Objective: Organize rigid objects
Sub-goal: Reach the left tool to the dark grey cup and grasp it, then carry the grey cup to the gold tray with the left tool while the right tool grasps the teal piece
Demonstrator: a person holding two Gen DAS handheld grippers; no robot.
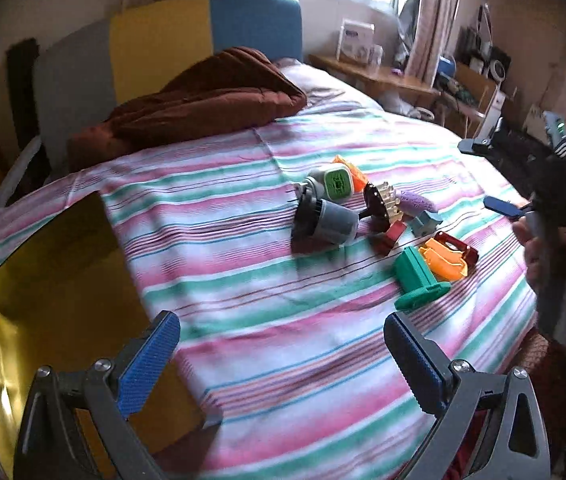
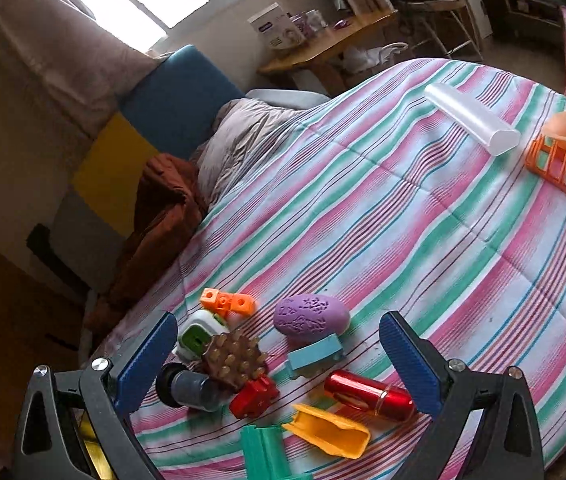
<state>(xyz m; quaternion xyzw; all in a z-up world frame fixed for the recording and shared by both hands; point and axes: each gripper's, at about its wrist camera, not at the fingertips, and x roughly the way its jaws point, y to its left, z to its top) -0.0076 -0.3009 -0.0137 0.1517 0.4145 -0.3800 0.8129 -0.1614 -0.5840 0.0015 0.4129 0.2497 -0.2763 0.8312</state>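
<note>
The left gripper [image 1: 281, 344] hangs wide apart and empty over the striped bed [image 1: 243, 280], a gold box [image 1: 63, 280] at its near left. The right gripper [image 2: 279, 346], equally spread and empty, hovers above the toy pile: purple egg [image 2: 311, 316], red cylinder [image 2: 369, 394], yellow scoop [image 2: 327, 430], green block [image 1: 417, 278]. No writing is readable.

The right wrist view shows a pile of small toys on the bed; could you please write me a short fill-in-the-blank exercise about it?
1. The purple egg-shaped toy lies on a ____ bedspread.
2. The jaws of the right gripper stand ____, holding nothing.
3. The metallic cylinder beside the yellow scoop is ____ in colour.
4. The clear tube lies ____ from the toy pile, near the orange rack.

Missing words: striped; open; red; apart
</note>
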